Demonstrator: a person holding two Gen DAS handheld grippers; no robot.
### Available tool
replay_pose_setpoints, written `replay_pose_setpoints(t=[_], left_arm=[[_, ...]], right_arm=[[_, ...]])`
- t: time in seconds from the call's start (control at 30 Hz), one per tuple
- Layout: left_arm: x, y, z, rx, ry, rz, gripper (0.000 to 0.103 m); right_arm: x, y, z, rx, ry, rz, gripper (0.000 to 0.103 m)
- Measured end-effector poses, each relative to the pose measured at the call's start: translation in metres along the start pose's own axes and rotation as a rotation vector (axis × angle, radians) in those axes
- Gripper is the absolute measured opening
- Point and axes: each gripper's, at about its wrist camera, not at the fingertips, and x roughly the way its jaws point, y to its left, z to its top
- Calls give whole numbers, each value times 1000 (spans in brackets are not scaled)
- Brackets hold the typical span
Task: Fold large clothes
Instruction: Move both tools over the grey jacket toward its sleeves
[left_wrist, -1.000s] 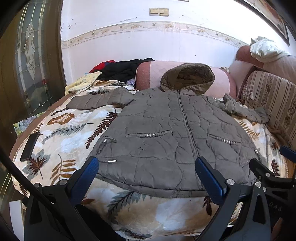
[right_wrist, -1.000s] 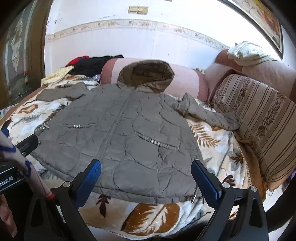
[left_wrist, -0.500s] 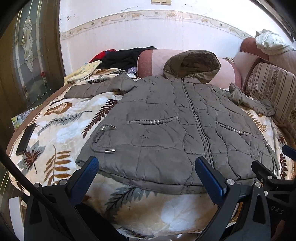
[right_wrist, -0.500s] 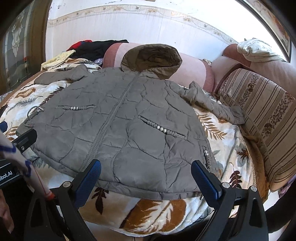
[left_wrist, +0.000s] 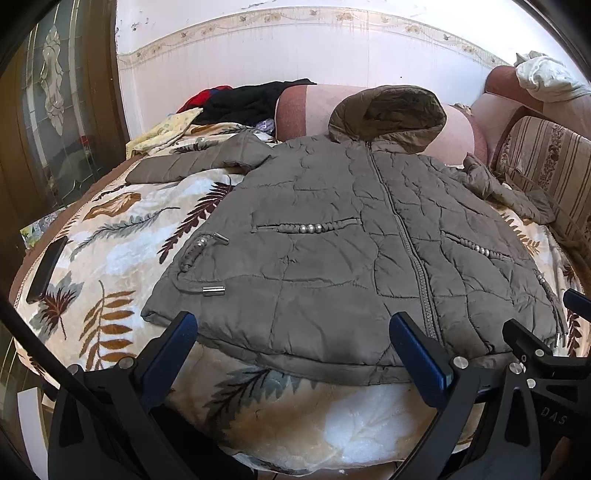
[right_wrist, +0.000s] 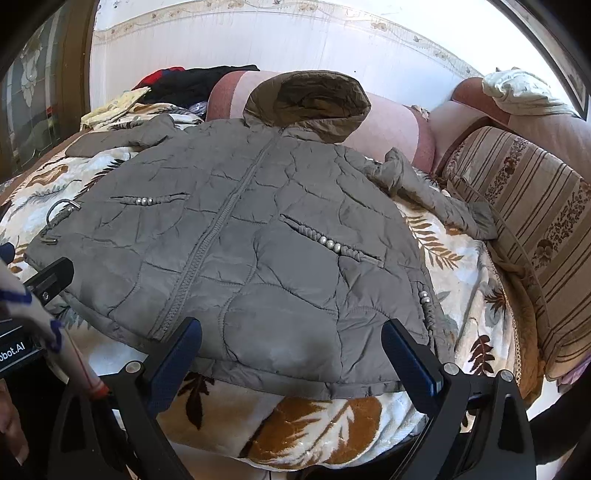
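A grey-brown quilted hooded jacket (left_wrist: 332, 240) (right_wrist: 240, 240) lies flat, front up and zipped, on a leaf-patterned blanket (left_wrist: 110, 236) (right_wrist: 454, 266). Its hood (left_wrist: 388, 110) rests against a pink bolster, and both sleeves spread out sideways. My left gripper (left_wrist: 291, 336) hangs open just above the near hem, left of the zip. Over the hem's right part my right gripper (right_wrist: 291, 339) is open too. Neither holds any cloth. The right gripper's black body (left_wrist: 535, 354) shows at the right edge of the left wrist view.
A dark phone (left_wrist: 46, 269) lies at the blanket's left edge. Black, red and yellow clothes (left_wrist: 243, 103) are heaped at the back left. A striped cushion (right_wrist: 535, 221) lines the right side, and a glass door (left_wrist: 55, 110) stands at left. A hand and sleeve (right_wrist: 22, 332) appear at lower left.
Both grippers have moved forward and lower toward the jacket's near hem, so the jacket looks larger. The jacket itself has not moved and both grippers stayed open.
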Motion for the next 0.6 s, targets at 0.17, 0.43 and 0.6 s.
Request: replay_pose_setpoints(t=[0.17,0.43,0.6], left_arm=[[6,-2,0,3,12,-3,103],[14,-1,0,-2,26,-7,103],[22,-2,13,0,17,-12,103]], right_arm=[[8,-1,-2,4,21,1,100],[14,-1,-1,8,43,7,100],[19,-8,0,31,54,7,100]])
